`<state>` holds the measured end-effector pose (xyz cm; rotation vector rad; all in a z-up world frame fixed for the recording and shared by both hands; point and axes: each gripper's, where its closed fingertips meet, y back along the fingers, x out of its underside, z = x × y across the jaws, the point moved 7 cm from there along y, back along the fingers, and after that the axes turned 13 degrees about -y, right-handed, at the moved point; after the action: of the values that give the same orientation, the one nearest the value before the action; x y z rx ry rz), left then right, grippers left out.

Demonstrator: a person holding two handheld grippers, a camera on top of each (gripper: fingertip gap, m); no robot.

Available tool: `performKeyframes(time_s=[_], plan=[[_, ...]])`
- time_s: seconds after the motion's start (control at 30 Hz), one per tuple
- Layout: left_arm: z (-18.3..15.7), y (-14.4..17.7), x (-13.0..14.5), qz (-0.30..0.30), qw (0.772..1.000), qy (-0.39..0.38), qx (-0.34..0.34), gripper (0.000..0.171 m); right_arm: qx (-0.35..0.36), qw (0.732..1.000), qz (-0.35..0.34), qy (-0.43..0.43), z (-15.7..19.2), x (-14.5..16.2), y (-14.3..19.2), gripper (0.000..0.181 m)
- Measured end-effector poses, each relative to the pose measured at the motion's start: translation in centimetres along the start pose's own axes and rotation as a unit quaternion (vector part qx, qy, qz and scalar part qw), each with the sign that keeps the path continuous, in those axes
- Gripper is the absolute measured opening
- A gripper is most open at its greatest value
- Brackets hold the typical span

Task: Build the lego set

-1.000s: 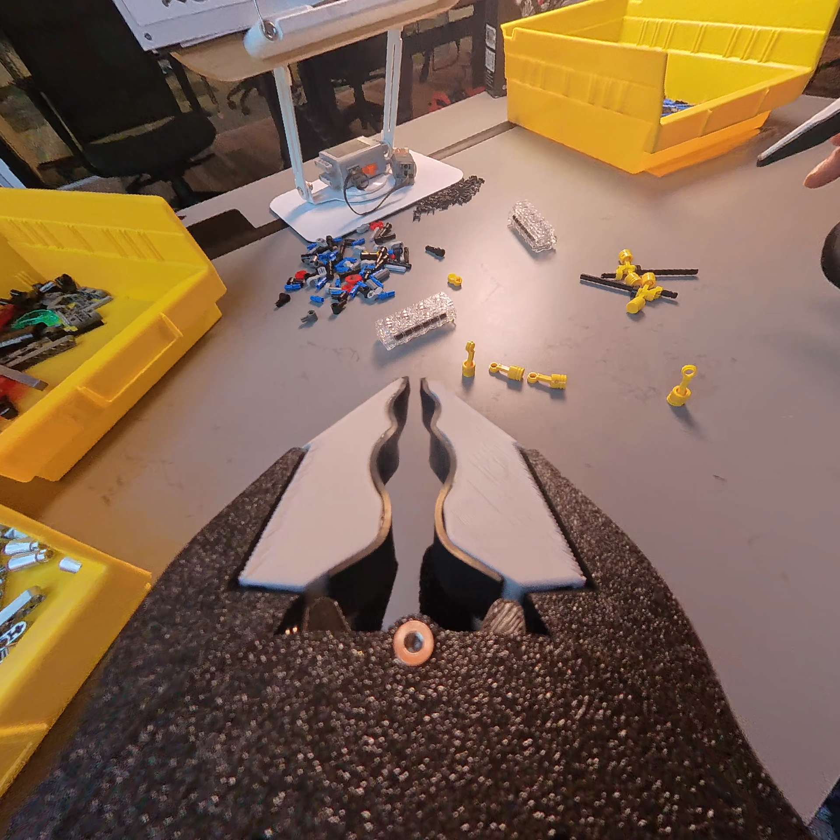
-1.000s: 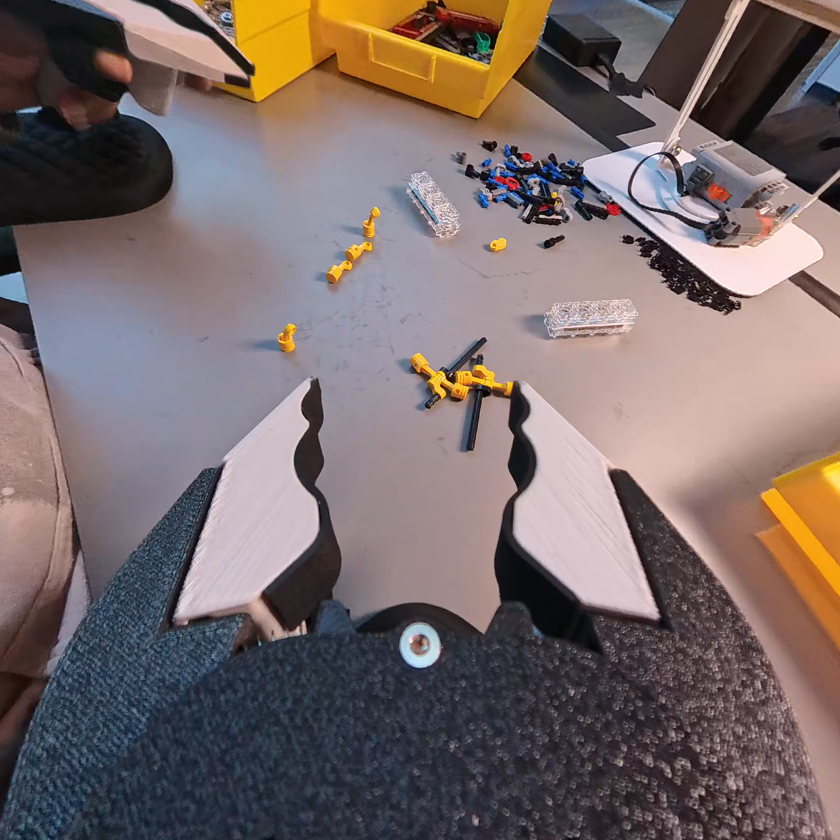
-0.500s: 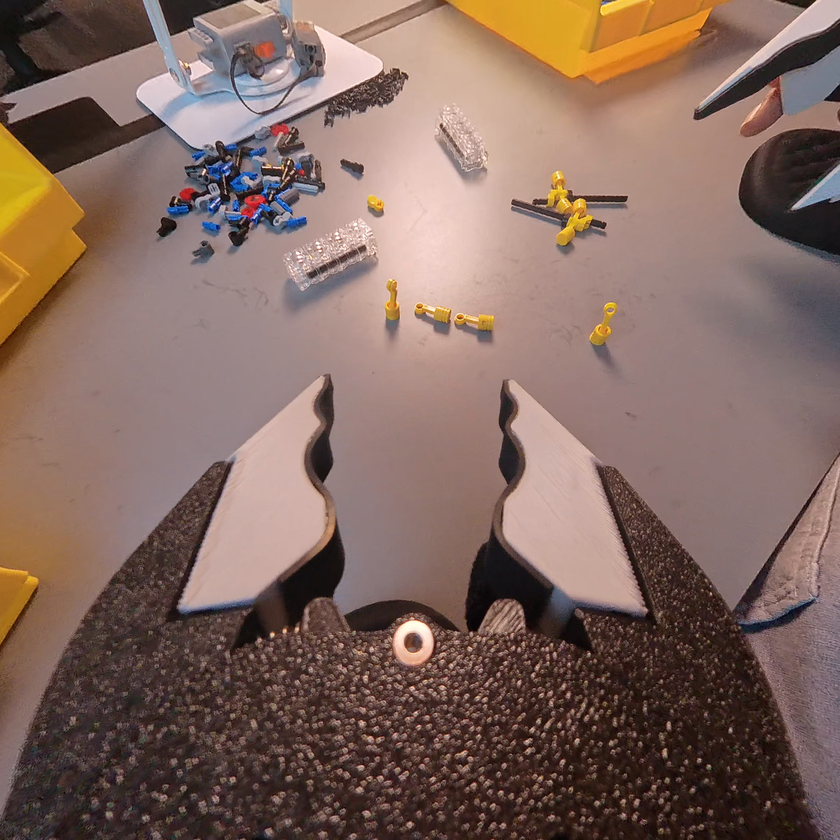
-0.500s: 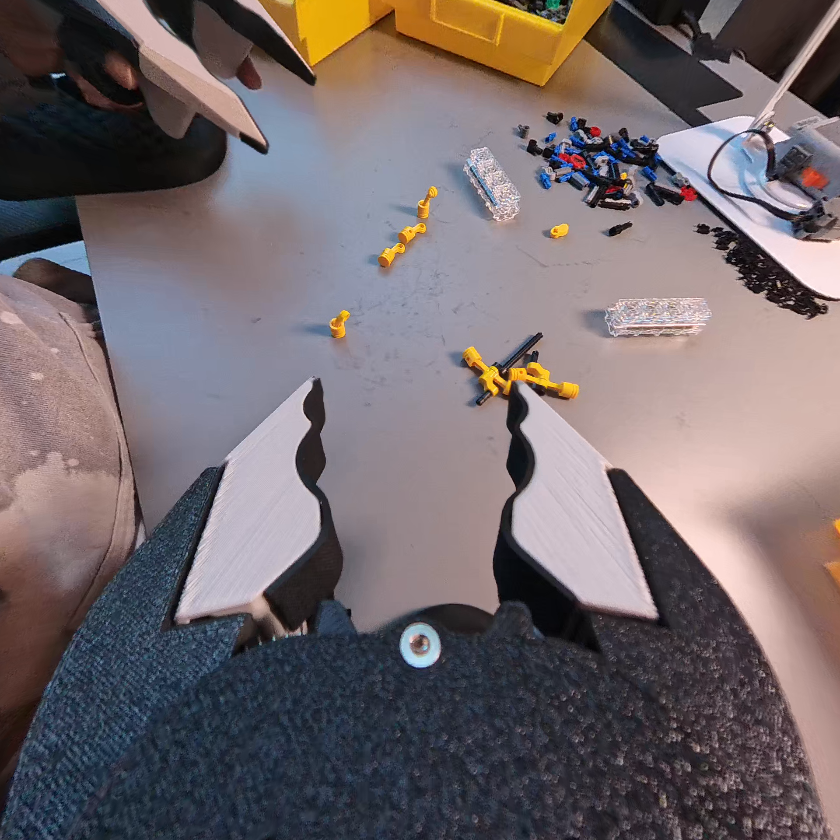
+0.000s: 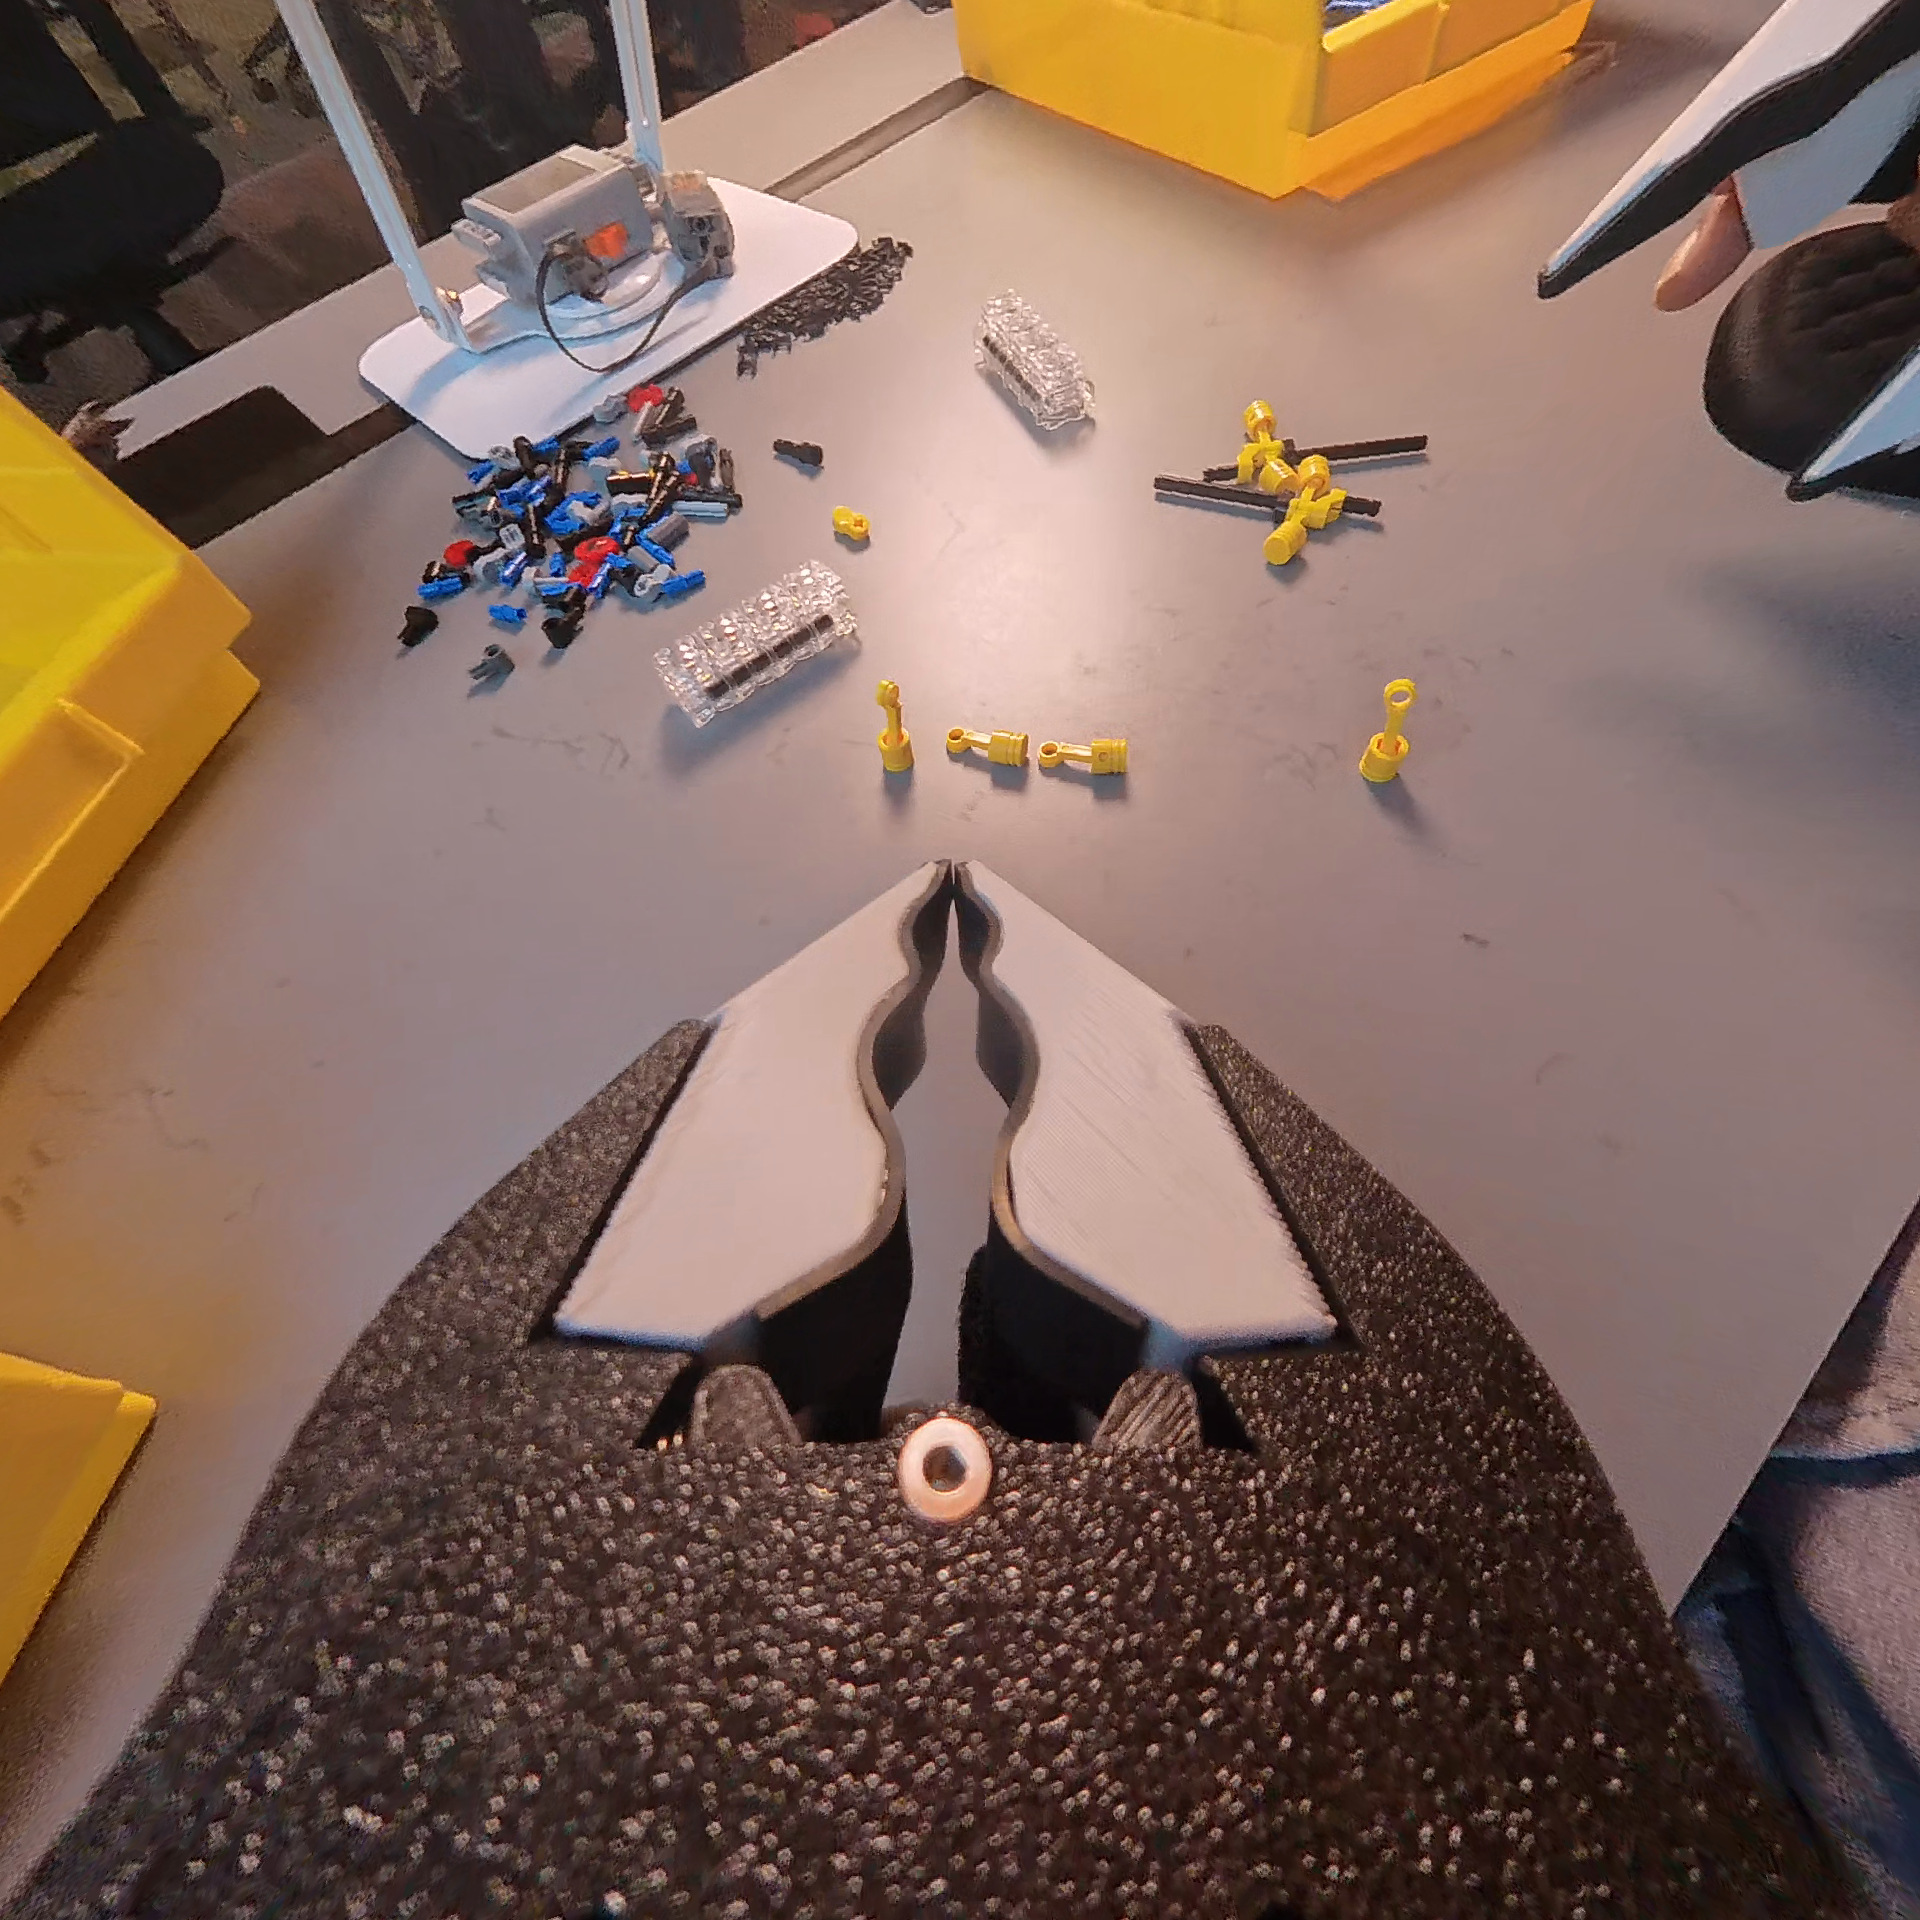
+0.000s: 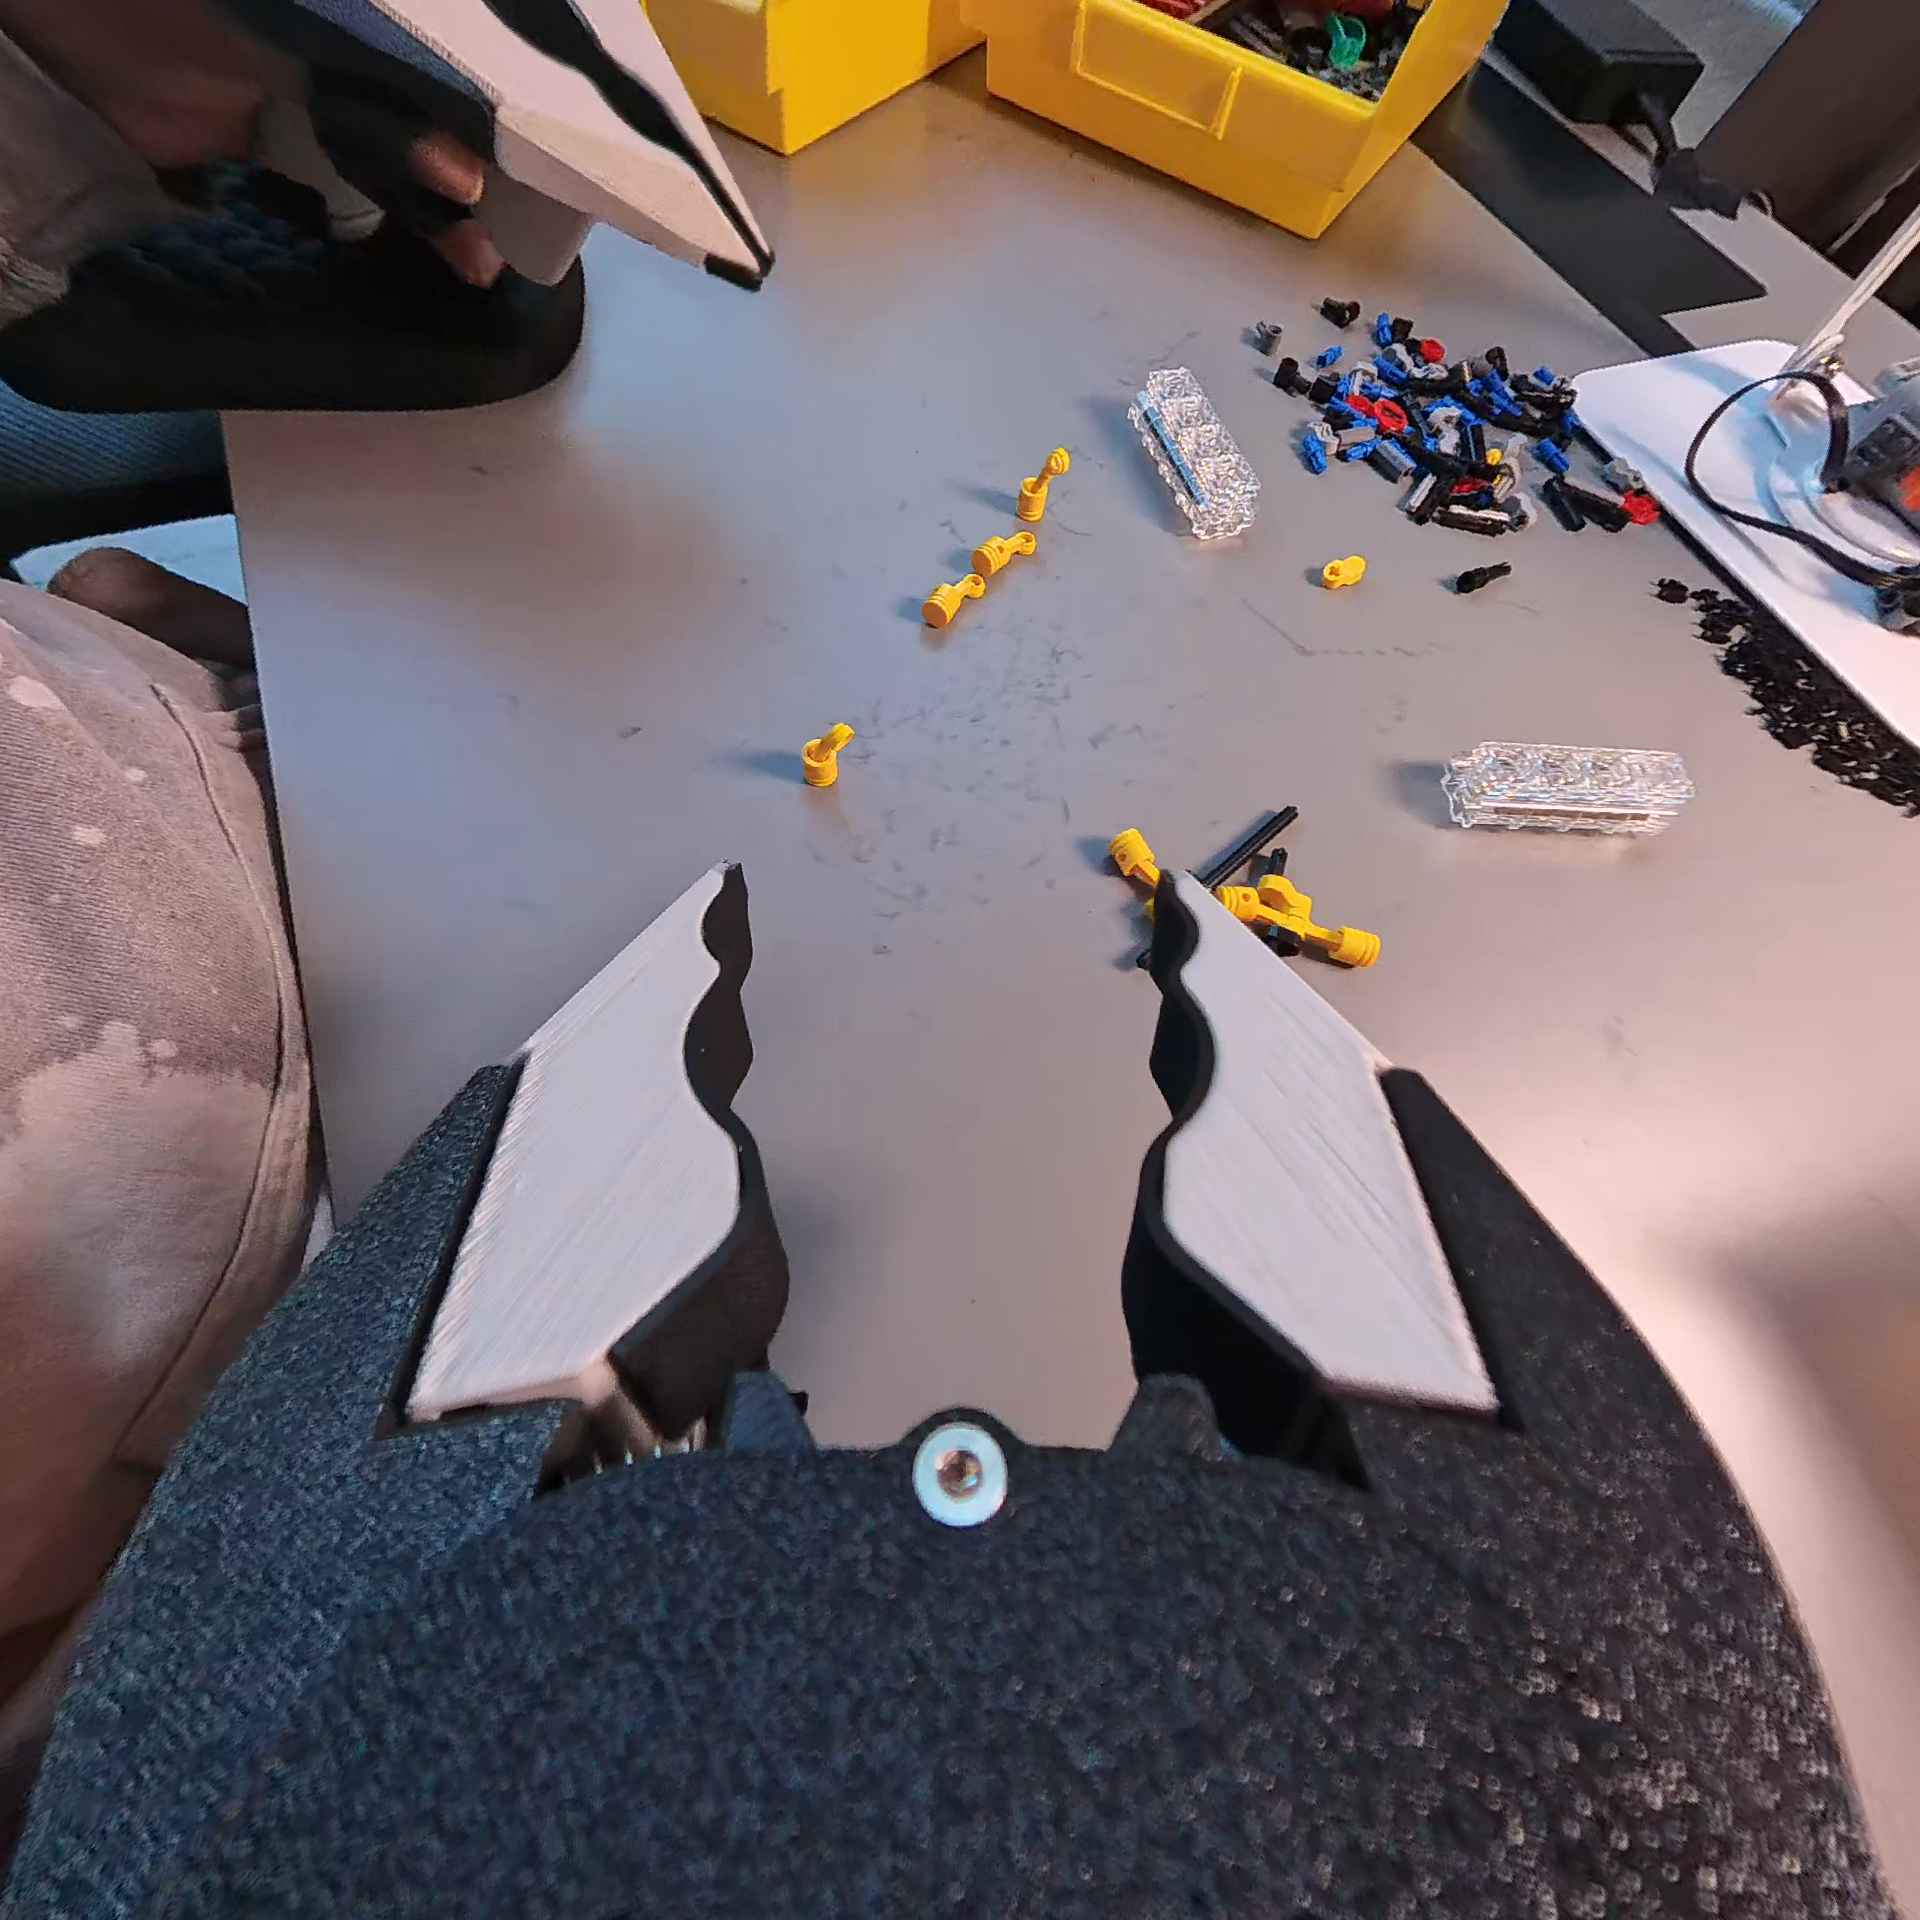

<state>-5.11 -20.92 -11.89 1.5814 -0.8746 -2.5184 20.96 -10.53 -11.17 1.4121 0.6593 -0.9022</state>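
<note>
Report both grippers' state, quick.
Left gripper: shut, tips together, holding nothing.
Right gripper: open, empty, above the table.

The left gripper (image 5: 953, 864) has closed since half a second ago, jaws now meeting empty, short of the yellow pistons (image 5: 1086, 755) ahead.

1. Table (image 5: 1247, 1039): smooth, matt grey, faintly scuffed;
2. Clear bricks (image 5: 756, 655): glossy transparent plastic;
3. Yellow pistons (image 5: 1089, 755): shiny plastic;
4. Left gripper (image 5: 951, 871): ribbed matt fingers (image 5: 1132, 1164), rough speckled foam body.
</note>
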Motion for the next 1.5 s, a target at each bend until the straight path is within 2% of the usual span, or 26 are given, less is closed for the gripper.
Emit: performKeyframes(time_s=[0.17,0.3,0.4,0.53,0.57,0.63,0.67,0.83,0.93,1.07,1.17,1.27,1.3,1.37,1.4,1.5], plan=[[-0.1,-0.2,-0.6,-0.032,0.999,-0.01,0.011,0.0,-0.003,1.0,-0.009,-0.001,0.1,-0.2,0.1,0.075],[0.4,0.1,-0.6,-0.022,0.997,0.05,0.048,0.0,-0.005,1.0,-0.012,-0.008,0.1,-0.1,0.3,0.072],[1.1,0.6,-0.9,-0.045,0.991,0.117,0.054,0.0,-0.007,1.0,-0.011,-0.014,0.1,0.2,0.4,0.071],[1.0,0.8,-0.9,-0.063,0.991,0.114,0.041,0.001,-0.006,1.0,-0.007,-0.014,0.2,0.3,0.3,0.071],[0.9,0.7,-0.9,-0.059,0.992,0.105,0.038,0.008,-0.006,1.0,-0.006,-0.014,0.3,0.3,0.4,0.072],[0.9,0.4,-0.8,-0.045,0.994,0.099,0.024,0.033,-0.005,1.0,-0.005,-0.014,0.2,0.3,0.4,0.072],[1.0,0.2,-0.7,-0.035,0.994,0.098,0.013,0.038,-0.004,1.0,-0.005,-0.014,0.2,0.2,0.5,0.073],[0.6,-0.4,-0.6,-0.014,0.997,0.077,0.002,0.085,-0.005,1.0,-0.004,-0.014,0.2,0.2,0.4,0.073],[0.5,-0.4,-0.7,-0.02,0.997,0.077,0.006,0.092,-0.007,1.0,-0.002,-0.014,0.2,0.3,0.2,0.072],[0.8,0.0,-0.8,-0.032,0.995,0.09,0.004,0.091,-0.009,1.0,0.001,-0.011,0.3,0.4,0.1,0.072],[0.9,0.1,-0.7,-0.032,0.995,0.092,-0.002,0.077,-0.01,1.0,0.0,-0.011,0.3,0.3,0.0,0.072],[0.9,0.2,-0.6,-0.031,0.995,0.092,-0.004,0.053,-0.01,1.0,-0.001,-0.009,0.3,0.3,0.0,0.072],[0.8,0.4,-0.7,-0.039,0.995,0.087,0.002,0.05,-0.009,1.0,-0.001,-0.009,0.3,0.3,0.0,0.071],[0.9,0.7,-0.8,-0.051,0.995,0.088,-0.002,0.021,-0.009,1.0,-0.002,-0.007,0.4,0.3,0.0,0.071],[0.9,0.9,-0.9,-0.06,0.994,0.087,-0.004,0.012,-0.009,1.0,-0.002,-0.007,0.4,0.3,0.0,0.071],[1.2,1.3,-1.0,-0.077,0.993,0.09,-0.01,0.005,-0.008,1.0,-0.003,-0.006,0.4,0.4,0.0,0.071]])
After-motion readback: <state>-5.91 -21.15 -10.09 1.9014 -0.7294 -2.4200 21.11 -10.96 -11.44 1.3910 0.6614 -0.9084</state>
